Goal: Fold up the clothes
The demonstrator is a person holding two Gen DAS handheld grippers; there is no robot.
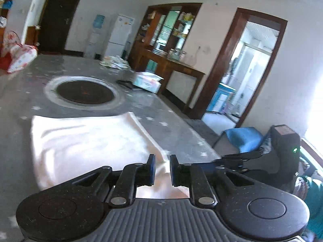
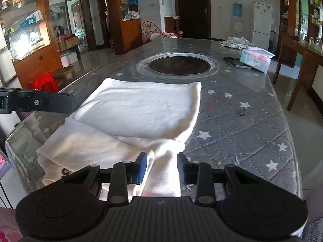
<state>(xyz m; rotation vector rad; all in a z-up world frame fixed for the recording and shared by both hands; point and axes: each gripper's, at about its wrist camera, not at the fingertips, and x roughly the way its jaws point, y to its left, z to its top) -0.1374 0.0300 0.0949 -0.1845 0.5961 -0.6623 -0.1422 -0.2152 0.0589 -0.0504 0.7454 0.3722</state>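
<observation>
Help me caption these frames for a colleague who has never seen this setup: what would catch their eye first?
A cream garment lies partly folded on the near end of a grey star-print table, a strip of it running between the pads of the right gripper. Behind it, a round dark hotplate is set into the tabletop. A tissue pack lies at the far right edge.

My left camera sits low over the table's (image 1: 177, 125) near edge, looking along my fingers toward the far right doorway (image 1: 248, 64). My right camera looks down the table's length to the far door (image 2: 191, 10). Both see the white cloth (image 2: 137, 109) close by and the round burner (image 2: 178, 65) beyond.
</observation>
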